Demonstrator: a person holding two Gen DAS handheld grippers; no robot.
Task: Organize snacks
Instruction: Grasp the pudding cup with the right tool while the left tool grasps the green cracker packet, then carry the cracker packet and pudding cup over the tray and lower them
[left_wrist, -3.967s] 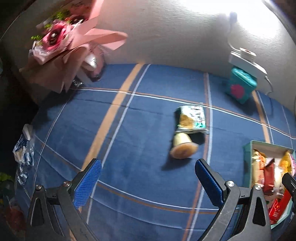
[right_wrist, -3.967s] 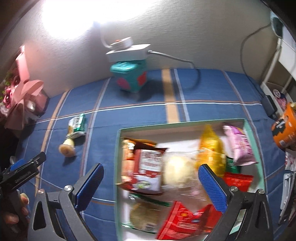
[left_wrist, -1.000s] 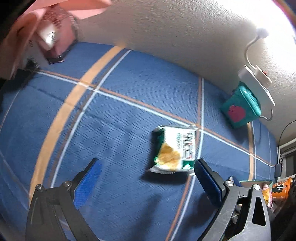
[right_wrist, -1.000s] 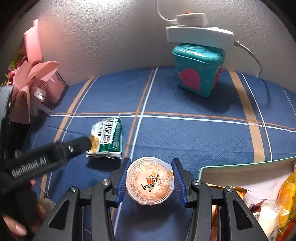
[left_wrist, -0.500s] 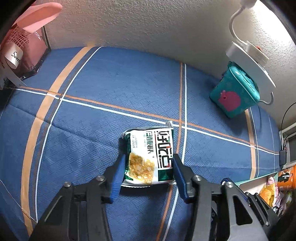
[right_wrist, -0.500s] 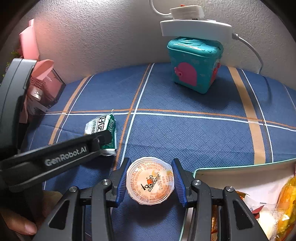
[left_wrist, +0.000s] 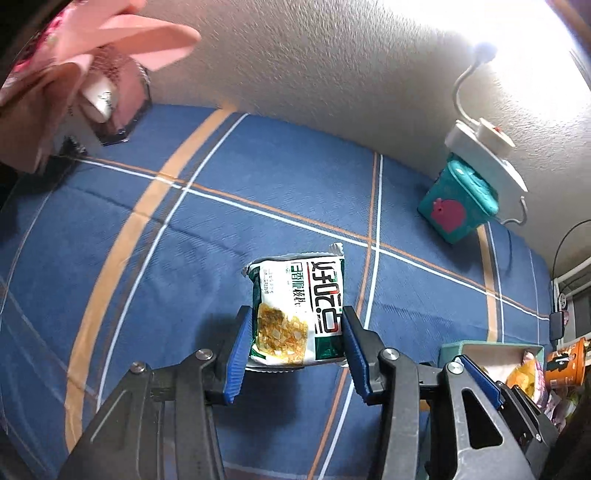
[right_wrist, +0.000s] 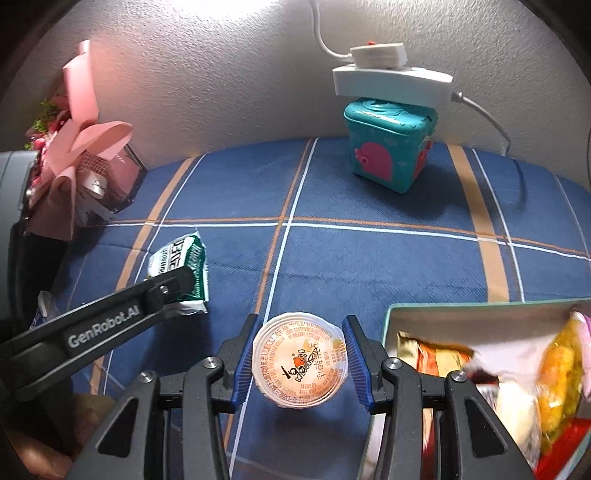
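Snack packet (left_wrist: 298, 309) between left tongs (left_wrist: 295, 354).

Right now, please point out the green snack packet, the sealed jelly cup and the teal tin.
green snack packet (left_wrist: 295, 310), left wrist view, front face of the wrapper
sealed jelly cup (right_wrist: 300, 363), right wrist view, printed foil lid
teal tin (right_wrist: 388, 147), right wrist view, front wall

One packet (left_wrist: 297, 308), one cup (right_wrist: 300, 363)

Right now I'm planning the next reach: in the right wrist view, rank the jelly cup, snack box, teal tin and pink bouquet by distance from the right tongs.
1. Jelly cup, between the pads.
2. Snack box, right.
3. Teal tin, ahead by the wall.
4. Pink bouquet, far left; close to the tin's range.
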